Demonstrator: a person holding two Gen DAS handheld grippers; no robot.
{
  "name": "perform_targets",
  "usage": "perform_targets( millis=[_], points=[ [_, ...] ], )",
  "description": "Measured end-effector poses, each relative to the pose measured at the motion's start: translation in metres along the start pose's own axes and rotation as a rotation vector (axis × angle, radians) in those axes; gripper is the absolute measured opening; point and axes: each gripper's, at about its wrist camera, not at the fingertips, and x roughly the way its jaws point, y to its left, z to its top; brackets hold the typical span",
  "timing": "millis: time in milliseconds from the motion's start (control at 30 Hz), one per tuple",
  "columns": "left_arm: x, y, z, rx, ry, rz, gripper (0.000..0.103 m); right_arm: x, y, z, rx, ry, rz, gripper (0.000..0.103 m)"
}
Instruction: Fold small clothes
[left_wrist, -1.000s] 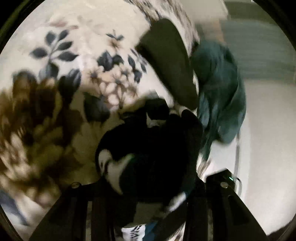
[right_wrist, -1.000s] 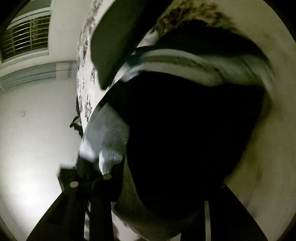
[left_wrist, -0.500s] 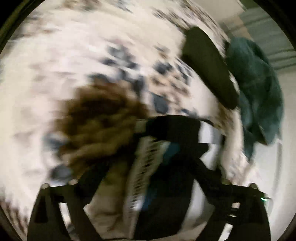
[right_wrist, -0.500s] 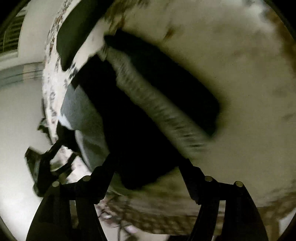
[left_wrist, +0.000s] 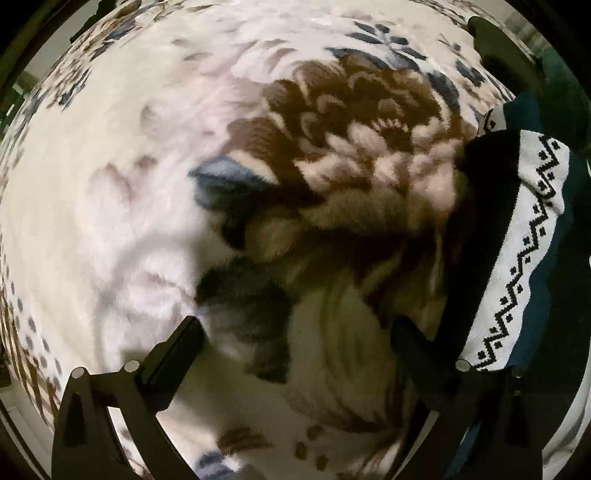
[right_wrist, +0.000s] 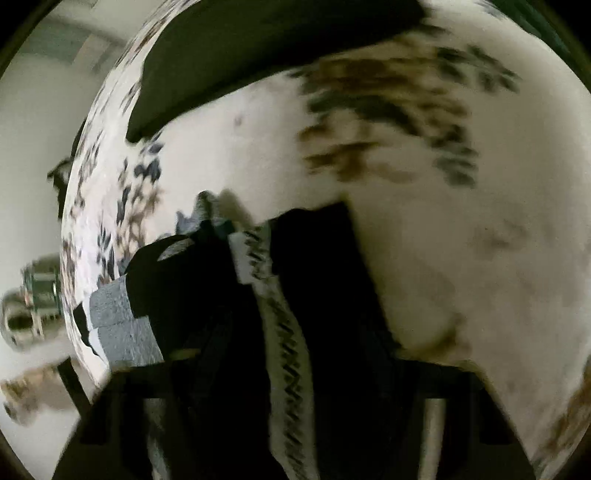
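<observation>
A small dark knit garment with a white zigzag-patterned band (left_wrist: 524, 243) lies on a floral fleece blanket (left_wrist: 110, 221). In the left wrist view it is at the right edge, beside my right-hand finger. My left gripper (left_wrist: 295, 328) is open and empty over the blanket, its fingers wide apart. In the right wrist view the same garment (right_wrist: 288, 314) lies folded lengthwise, with a grey panel (right_wrist: 122, 325) at its left. It fills the space between the fingers of my right gripper (right_wrist: 291, 373), which are blurred and dark.
A dark cushion (right_wrist: 258, 55) lies on the blanket beyond the garment; it also shows in the left wrist view (left_wrist: 502, 51). A teal cloth (left_wrist: 565, 96) lies at the bed's far right edge. The bed edge and pale floor (right_wrist: 26, 147) are at the left in the right wrist view.
My left gripper has let go of the garment and swung left over the bare blanket. The garment has come down flat onto the blanket, and my right gripper stays over it.
</observation>
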Motion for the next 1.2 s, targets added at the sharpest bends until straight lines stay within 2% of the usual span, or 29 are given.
perform_targets(
  millis=[67,100,200,267,333,400,433,500,533,567,600,633,667,700,733,767,867,967,1067,1133,1167,1200],
  points=[
    [-0.004,-0.001,0.008,-0.021,0.045,-0.016,0.103,-0.014,0.004,-0.006,-0.012,-0.059,-0.023,0.010],
    [-0.013,0.000,0.012,-0.048,0.036,-0.037,0.103,-0.025,0.005,-0.009,-0.014,-0.091,-0.034,0.009],
    [-0.059,0.011,0.020,-0.130,-0.079,-0.132,0.103,-0.060,0.006,-0.020,0.006,-0.177,-0.039,0.008],
    [-0.085,0.002,0.031,-0.086,-0.144,-0.195,0.103,-0.079,0.005,-0.020,0.002,-0.224,-0.039,0.008],
    [-0.094,-0.022,0.043,0.018,-0.168,-0.227,0.103,-0.085,0.001,-0.017,-0.007,-0.235,-0.065,0.008],
    [-0.090,-0.046,0.054,0.111,-0.167,-0.239,0.103,-0.077,-0.006,-0.010,0.012,-0.208,-0.079,0.008],
    [-0.085,-0.058,0.060,0.151,-0.168,-0.233,0.103,-0.065,-0.010,-0.005,0.033,-0.164,-0.081,0.008],
    [-0.077,-0.084,0.067,0.248,-0.168,-0.221,0.101,-0.033,-0.016,0.006,0.062,-0.012,-0.066,0.010],
    [-0.076,-0.090,0.070,0.279,-0.166,-0.216,0.101,-0.026,-0.019,0.009,0.082,0.036,-0.052,0.016],
    [-0.079,-0.091,0.069,0.326,-0.167,-0.214,0.101,-0.028,-0.020,0.010,0.087,0.029,-0.044,0.017],
    [-0.077,-0.100,0.070,0.376,-0.178,-0.202,0.098,-0.033,-0.018,0.010,0.077,0.004,-0.033,0.022],
    [-0.081,-0.099,0.066,0.404,-0.185,-0.197,0.085,-0.042,-0.012,0.010,0.046,-0.033,-0.019,0.032],
    [-0.077,-0.107,0.067,0.443,-0.181,-0.193,0.068,-0.046,-0.008,0.009,0.023,-0.047,-0.006,0.039],
    [-0.073,-0.110,0.067,0.456,-0.163,-0.194,0.041,-0.049,-0.003,0.008,-0.001,-0.049,0.011,0.049],
    [-0.071,-0.112,0.068,0.459,-0.159,-0.205,0.030,-0.049,0.000,0.009,-0.014,-0.046,0.022,0.051],
    [-0.073,-0.112,0.067,0.461,-0.172,-0.220,0.027,-0.046,0.003,0.010,-0.022,-0.038,0.029,0.051],
    [-0.077,-0.105,0.072,0.429,-0.166,-0.254,0.021,-0.034,0.002,0.019,-0.023,-0.017,0.030,0.051],
    [-0.075,-0.089,0.082,0.303,-0.118,-0.336,0.023,-0.020,-0.012,0.031,0.015,-0.005,0.027,0.051],
    [-0.061,-0.069,0.091,0.167,-0.049,-0.416,0.044,0.004,-0.034,0.041,0.102,0.058,0.049,0.052],
    [-0.053,-0.057,0.094,0.088,-0.017,-0.489,0.047,0.010,-0.044,0.043,0.150,0.073,0.139,0.052],
    [-0.050,-0.054,0.095,0.058,-0.007,-0.514,0.047,0.008,-0.044,0.043,0.148,0.057,0.159,0.049],
    [-0.048,-0.052,0.094,0.037,-0.015,-0.518,0.045,0.002,-0.043,0.042,0.136,0.021,0.166,0.023]
  ],
)
